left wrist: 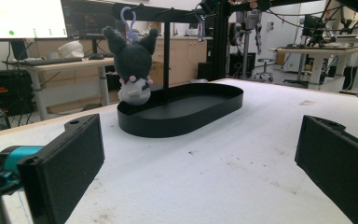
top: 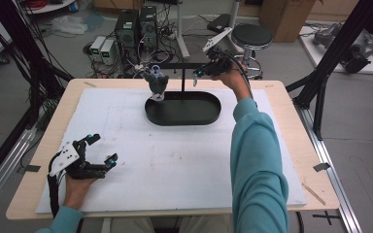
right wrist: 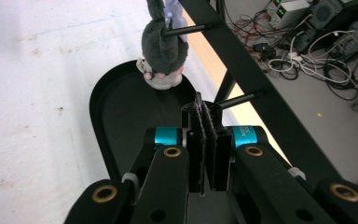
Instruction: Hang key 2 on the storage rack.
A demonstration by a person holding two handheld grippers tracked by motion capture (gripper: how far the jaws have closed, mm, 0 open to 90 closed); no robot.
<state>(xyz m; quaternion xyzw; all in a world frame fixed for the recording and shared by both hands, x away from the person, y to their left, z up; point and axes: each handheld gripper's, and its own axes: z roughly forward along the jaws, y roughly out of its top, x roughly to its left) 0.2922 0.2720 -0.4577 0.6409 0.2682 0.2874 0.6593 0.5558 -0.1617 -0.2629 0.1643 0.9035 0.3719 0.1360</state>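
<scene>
A dark grey plush toy [top: 156,82] [left wrist: 133,65] [right wrist: 163,46] hangs by a pale purple clip from the left peg of a black T-shaped rack [top: 182,80]. The rack rises from a black oval tray [top: 184,121] [left wrist: 191,123] [right wrist: 103,105]. My right gripper [top: 197,73] [right wrist: 207,116] is held high at the rack's right peg [right wrist: 242,99], with its jaws shut on a small thin clip [left wrist: 199,28] that dangles below them. My left gripper [top: 104,147] [left wrist: 200,163] rests open on the white mat near the front left, empty, facing the tray.
A white mat [top: 175,165] covers the wooden table [top: 291,126]. Behind the table stand a black stool [top: 251,35], computers and cables on the floor. Black frame posts [top: 335,53] flank the right side.
</scene>
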